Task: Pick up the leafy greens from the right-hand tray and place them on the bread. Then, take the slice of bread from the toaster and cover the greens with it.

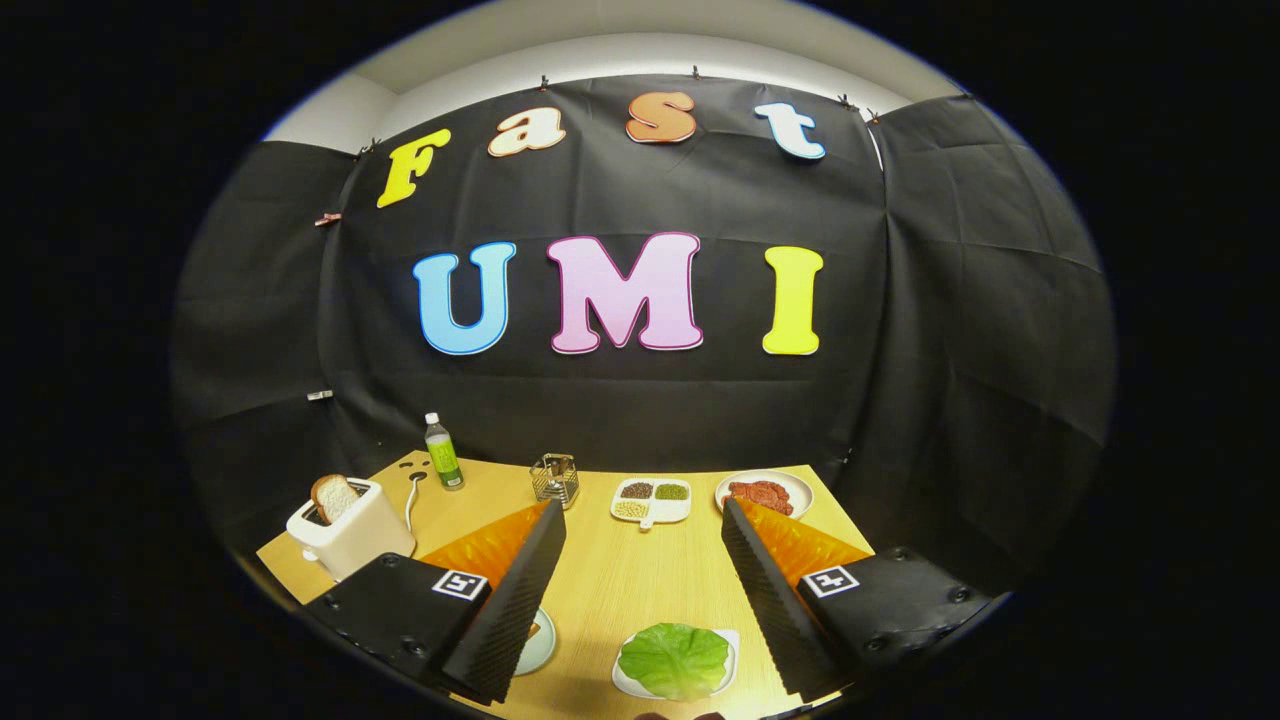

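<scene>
A green lettuce leaf [674, 659] lies on a small white tray [727, 645] low between my two fingers, nearer the right one. My gripper [640, 520] is open, held well above the wooden table [620, 580], with nothing between its fingers. A white toaster [352, 527] stands beyond the left finger, with a slice of bread [333, 496] sticking up from its slot. A white plate [541, 641] peeks out from behind the left finger; what lies on it is mostly hidden.
Along the table's far side stand a green bottle [442, 452], a small wire holder [555, 478], a divided white dish of grains [651, 500] and a plate of red meat [764, 493]. The toaster's cord [411, 500] runs behind it.
</scene>
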Demonstrator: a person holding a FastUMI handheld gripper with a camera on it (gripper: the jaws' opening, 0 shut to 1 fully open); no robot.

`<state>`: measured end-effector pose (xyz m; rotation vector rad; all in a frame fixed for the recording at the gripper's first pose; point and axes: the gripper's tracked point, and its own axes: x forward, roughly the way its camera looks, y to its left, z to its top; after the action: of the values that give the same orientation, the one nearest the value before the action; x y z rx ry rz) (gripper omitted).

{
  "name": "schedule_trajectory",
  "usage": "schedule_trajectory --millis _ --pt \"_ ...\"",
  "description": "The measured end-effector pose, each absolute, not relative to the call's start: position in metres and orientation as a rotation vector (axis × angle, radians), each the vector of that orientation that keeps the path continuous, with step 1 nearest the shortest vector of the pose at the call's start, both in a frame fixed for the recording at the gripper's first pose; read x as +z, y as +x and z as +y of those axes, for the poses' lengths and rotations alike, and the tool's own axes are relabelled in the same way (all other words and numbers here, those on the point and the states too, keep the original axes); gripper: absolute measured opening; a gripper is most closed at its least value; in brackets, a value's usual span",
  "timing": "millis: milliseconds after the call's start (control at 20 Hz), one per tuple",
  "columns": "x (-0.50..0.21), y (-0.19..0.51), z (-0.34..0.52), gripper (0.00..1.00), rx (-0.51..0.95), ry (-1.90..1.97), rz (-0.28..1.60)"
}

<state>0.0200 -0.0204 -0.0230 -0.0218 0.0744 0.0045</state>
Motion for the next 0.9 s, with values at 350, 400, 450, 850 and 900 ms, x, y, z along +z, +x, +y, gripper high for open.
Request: schedule_trajectory --millis 350,400,450,850,900 --pt "-0.059 0.030 -0.042 0.98 -0.030 -0.001 0.179" --pt "-0.067 0.032 -0.045 0.98 -0.033 0.000 0.200" --pt "-0.078 0.033 -0.047 0.98 -0.034 0.002 0.227" --pt "-0.205 0.035 -0.058 0.99 0.022 -0.087 0.559" --pt "-0.216 0.035 -0.059 0.98 0.028 -0.100 0.585"
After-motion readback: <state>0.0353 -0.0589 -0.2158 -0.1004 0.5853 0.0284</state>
